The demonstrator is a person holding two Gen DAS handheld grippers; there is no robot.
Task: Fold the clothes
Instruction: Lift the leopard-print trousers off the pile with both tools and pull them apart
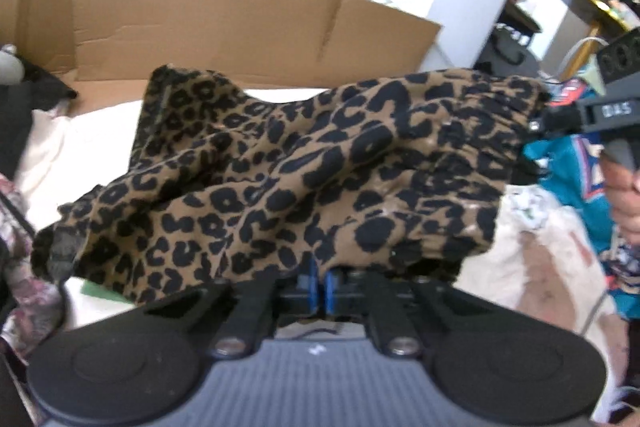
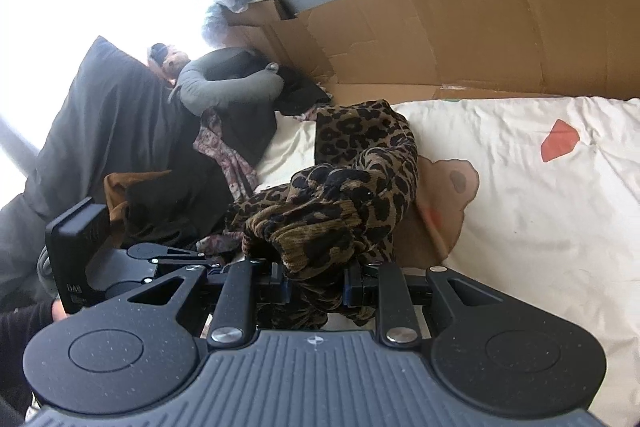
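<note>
At 6 o'clock in the left wrist view, the left gripper (image 1: 320,281) has its 2 blue-tipped fingers nearly together, pinching the hem of the brown leopard-print knit garment (image 1: 304,167). The cloth stretches from 8 o'clock to 2 o'clock, raised above the cream patterned bedsheet (image 1: 536,259), up to the right gripper (image 1: 538,125). Only the right wrist view shows the right gripper (image 2: 316,283) clamped on a thick bunched fold, the garment (image 2: 360,163) trailing toward 12 o'clock, probably sagging onto the sheet (image 2: 520,187). Behind stands a flattened brown cardboard sheet (image 1: 240,23).
</note>
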